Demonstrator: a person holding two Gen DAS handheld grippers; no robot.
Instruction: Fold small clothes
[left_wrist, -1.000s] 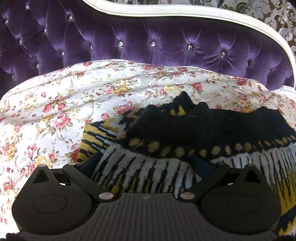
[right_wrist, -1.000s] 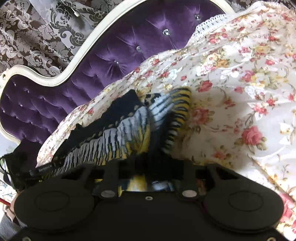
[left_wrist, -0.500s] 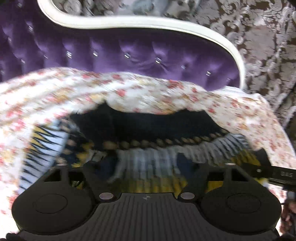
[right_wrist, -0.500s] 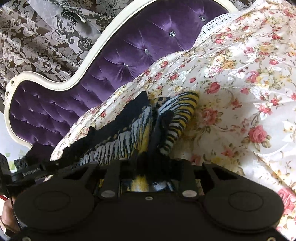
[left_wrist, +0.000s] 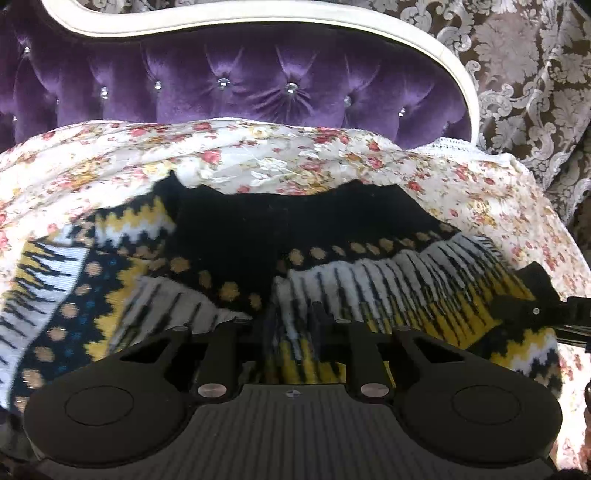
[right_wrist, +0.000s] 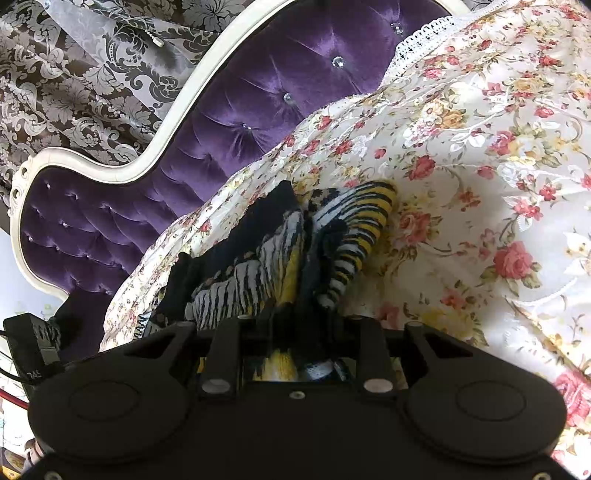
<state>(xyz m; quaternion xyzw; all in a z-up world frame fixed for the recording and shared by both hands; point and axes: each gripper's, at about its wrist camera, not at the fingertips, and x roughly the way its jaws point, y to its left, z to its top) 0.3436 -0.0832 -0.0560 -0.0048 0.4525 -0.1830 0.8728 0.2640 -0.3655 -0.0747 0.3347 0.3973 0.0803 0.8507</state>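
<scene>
A small knitted sweater (left_wrist: 258, 236), black at the top with yellow, white and blue bands, lies on a floral bedspread (left_wrist: 258, 158). My left gripper (left_wrist: 293, 317) is at the sweater's near edge. Its jaws are closing, with a pinched fold of the knit between the fingers. In the right wrist view the sweater (right_wrist: 266, 258) is bunched up, and my right gripper (right_wrist: 299, 314) is shut on a gathered part of it. The right gripper's tip (left_wrist: 535, 310) also shows at the garment's right end in the left wrist view.
A purple tufted headboard (left_wrist: 258, 85) with a white frame rises behind the bed. Patterned drapery (left_wrist: 517, 74) hangs past the bed's right edge. The bedspread (right_wrist: 480, 184) spreads wide to the right of the sweater.
The left gripper has shifted right along the sweater's near edge and its fingers have come together onto a fold of the knit. The right gripper has kept its hold and place.
</scene>
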